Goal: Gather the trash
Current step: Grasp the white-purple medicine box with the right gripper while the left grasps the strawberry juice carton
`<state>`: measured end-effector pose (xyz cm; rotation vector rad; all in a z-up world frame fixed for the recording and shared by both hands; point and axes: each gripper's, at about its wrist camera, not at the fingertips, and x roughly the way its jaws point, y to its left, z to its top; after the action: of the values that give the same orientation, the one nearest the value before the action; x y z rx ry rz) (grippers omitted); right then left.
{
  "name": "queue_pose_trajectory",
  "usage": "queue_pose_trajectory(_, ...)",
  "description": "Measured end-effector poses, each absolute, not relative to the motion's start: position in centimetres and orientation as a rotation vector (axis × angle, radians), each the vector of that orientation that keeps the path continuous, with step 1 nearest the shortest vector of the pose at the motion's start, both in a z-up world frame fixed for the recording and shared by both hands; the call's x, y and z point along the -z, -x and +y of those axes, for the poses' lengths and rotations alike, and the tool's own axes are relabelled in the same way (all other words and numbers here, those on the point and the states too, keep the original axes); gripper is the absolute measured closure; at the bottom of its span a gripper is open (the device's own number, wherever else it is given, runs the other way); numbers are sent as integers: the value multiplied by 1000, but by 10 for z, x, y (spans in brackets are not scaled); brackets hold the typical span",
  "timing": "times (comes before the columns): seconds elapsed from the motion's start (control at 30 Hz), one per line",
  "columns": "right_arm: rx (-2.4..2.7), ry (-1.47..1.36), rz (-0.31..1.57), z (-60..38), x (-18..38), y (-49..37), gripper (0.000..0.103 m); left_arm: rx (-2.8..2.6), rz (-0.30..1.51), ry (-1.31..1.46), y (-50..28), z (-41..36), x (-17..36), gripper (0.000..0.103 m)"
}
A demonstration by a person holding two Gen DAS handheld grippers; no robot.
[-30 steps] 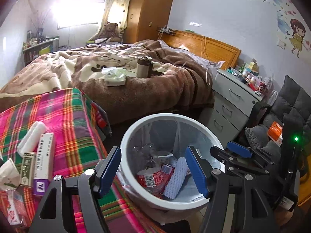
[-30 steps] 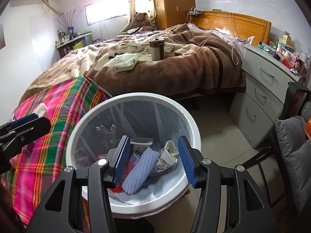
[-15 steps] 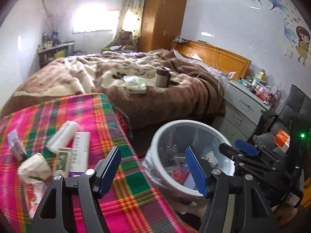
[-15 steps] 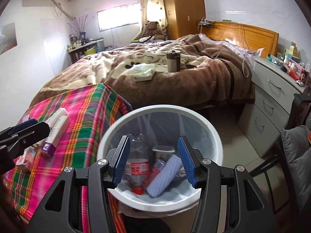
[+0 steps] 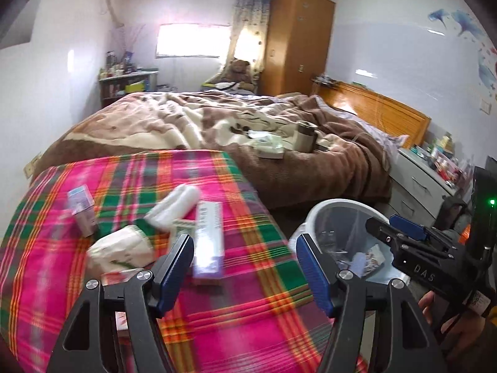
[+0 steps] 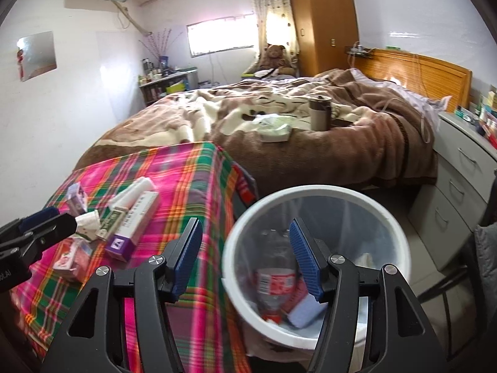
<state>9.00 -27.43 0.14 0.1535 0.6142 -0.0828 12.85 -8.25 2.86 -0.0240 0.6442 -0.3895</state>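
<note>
A white trash bin (image 6: 313, 192) (image 5: 323, 208) with a clear liner stands beside a table under a pink plaid cloth (image 5: 236, 307) (image 6: 192, 168). In the bin lie a plastic bottle (image 6: 273, 283) and a pale blue sponge (image 6: 306, 310). On the cloth lie a long white and purple box (image 5: 208, 242) (image 6: 133, 223), a white roll (image 5: 174, 206), a crumpled tissue (image 5: 121, 247) and small cartons (image 5: 82, 209) (image 6: 70, 258). My left gripper (image 5: 243, 267) is open and empty above the cloth. My right gripper (image 6: 245, 255) is open and empty at the bin's rim.
A bed with a brown blanket (image 5: 236, 124) lies behind the table, with a metal tumbler (image 6: 320, 113) and a tissue pack (image 6: 275, 130) on it. A grey drawer unit (image 6: 456, 180) stands right of the bin. A dark chair (image 6: 484, 248) is at the far right.
Both grippers have pulled up and left, away from over the bin. The left view now looks onto the table's trash; the bin has shifted right in both views. Both stay open.
</note>
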Motion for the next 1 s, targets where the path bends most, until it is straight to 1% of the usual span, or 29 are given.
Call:
queue_pose_trajectory(0.03, 75, -153, 616, -270, -1, -92, 41, 377, 647, 32, -129, -75, -27, 33)
queue_pose_trajectory(0.07, 68, -154, 619, -266, 0, -95, 35, 359, 650, 39, -129, -67, -25, 32)
queue_pose_trajectory(0.1, 60, -156, 622, -263, 2, -97, 32, 345, 651, 43, -129, -62, -23, 32)
queue_pose_trajectory(0.37, -15, -148, 665, -232, 12, -120, 31, 253, 684, 60, -130, -22, 0, 31)
queue_pose_trajectory(0.63, -61, -133, 698, -206, 20, -144, 31, 193, 755, 88, -137, 5, 28, 31)
queue_pose_trajectory(1.0, -80, -126, 787, -178, 34, -186, 31, 186, 818, 94, -151, 13, 54, 31)
